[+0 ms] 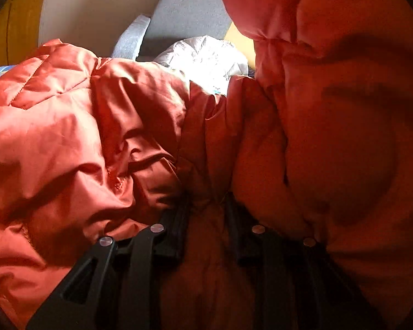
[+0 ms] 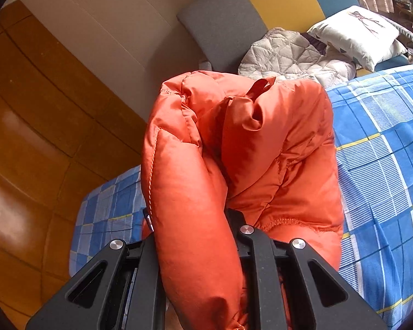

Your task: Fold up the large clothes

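An orange puffer jacket fills the left wrist view, crumpled, with a thick puffy part raised close at the right. My left gripper is shut on a bunched fold of it, and its black fingers sink into the fabric. In the right wrist view the same orange puffer jacket is lifted above the bed, a hanging loop at its top. My right gripper is shut on a thick rolled edge of the jacket, which hides most of its left finger.
A blue checked bedsheet covers the bed on the right. At the bed's head lie a white quilted garment, a white pillow and a grey cushion. Wooden floor and a pale wall lie left.
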A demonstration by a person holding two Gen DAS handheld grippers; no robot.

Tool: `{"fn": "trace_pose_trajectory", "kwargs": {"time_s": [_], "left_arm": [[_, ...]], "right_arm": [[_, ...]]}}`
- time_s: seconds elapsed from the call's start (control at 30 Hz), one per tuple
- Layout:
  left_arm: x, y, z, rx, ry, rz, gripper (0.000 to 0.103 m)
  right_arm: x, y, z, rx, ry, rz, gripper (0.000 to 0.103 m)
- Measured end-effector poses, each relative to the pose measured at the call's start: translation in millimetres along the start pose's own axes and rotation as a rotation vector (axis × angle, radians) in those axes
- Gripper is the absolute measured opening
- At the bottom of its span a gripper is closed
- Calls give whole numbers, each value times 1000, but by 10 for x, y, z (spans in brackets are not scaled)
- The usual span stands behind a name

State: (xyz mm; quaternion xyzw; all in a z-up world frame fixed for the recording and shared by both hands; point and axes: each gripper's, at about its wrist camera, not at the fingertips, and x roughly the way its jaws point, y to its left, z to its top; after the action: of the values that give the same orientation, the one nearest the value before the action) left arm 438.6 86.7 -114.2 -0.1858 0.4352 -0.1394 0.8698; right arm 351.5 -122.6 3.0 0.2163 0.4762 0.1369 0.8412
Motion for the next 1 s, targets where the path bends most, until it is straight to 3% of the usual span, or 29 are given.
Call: {"fn": "trace_pose_trajectory", "kwargs": {"time_s": [0.1,0.23,0.37,0.47,0.67,0.87,1.0], "left_arm": [[-166,65,52,-22,-3,2,22],[-689,235,75,-9,-97,29,23],[-1159,599,82,22,-173,141,22],[-1246,918,70,11,-160,181,22],[-1121,1312,-8,-55,-82,39,20],[-1230,1451,-92,-117,-94,-70,19],[-1377,1469,-80,-135,-121,-183,22]], "right_arm": [[15,9,19,-9,-2,0,14],[21,29,26,-13,-12,-20,14],[-10,70,-31,-14,-28,-46,14],[13,176,-85,-24,-36,-70,14],[232,466,-236,-50,-16,-79,14],[703,536,-445,-23,40,-59,14],[968,541,-595,-24,64,-54,14]]}}
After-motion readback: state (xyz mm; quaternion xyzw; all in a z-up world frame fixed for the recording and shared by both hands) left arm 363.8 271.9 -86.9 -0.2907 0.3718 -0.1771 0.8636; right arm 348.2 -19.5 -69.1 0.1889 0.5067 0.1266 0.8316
